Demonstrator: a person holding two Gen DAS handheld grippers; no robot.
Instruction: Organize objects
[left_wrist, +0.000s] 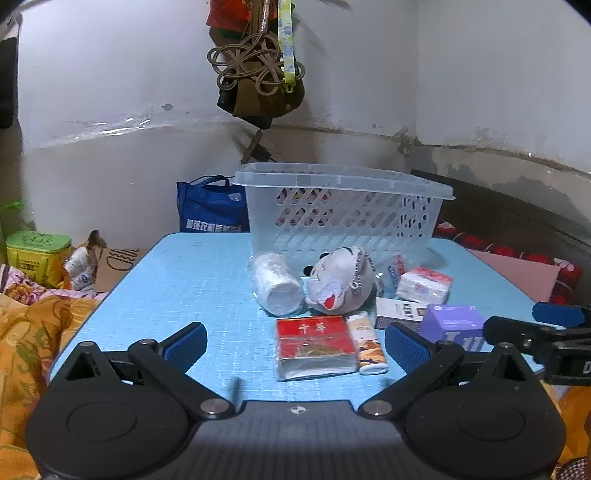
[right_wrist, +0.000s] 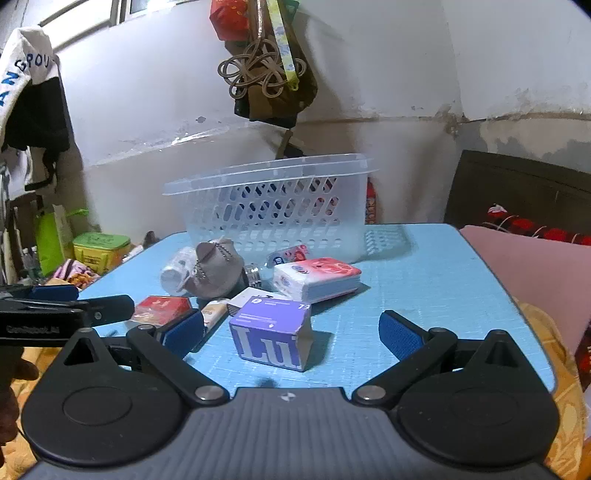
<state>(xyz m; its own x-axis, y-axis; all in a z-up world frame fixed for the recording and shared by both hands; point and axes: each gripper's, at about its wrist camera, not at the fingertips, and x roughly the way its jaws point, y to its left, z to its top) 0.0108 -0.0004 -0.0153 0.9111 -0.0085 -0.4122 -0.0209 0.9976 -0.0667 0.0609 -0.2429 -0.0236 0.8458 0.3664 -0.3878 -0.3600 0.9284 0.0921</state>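
A clear plastic basket (left_wrist: 343, 210) (right_wrist: 273, 206) stands at the far side of the blue table (left_wrist: 192, 295) (right_wrist: 424, 288). In front of it lie a white wrapped roll (left_wrist: 275, 284), a grey plush toy (left_wrist: 340, 282) (right_wrist: 218, 273), a red cigarette pack (left_wrist: 314, 345) (right_wrist: 162, 308), a lighter (left_wrist: 367, 345), a tissue pack (left_wrist: 424, 284) (right_wrist: 317, 277) and a purple box (left_wrist: 454, 326) (right_wrist: 271, 332). My left gripper (left_wrist: 295, 343) is open near the table's front edge, the red pack between its fingers untouched. My right gripper (right_wrist: 291, 332) is open with the purple box between its fingers, untouched.
A white KENT box (left_wrist: 400, 314) lies beside the purple box. A blue bag (left_wrist: 210, 210) stands behind the table on the left. A yellow-green tin (left_wrist: 37, 254) (right_wrist: 101, 251) sits on bedding left of the table. A pink cushion (right_wrist: 532, 269) lies to the right.
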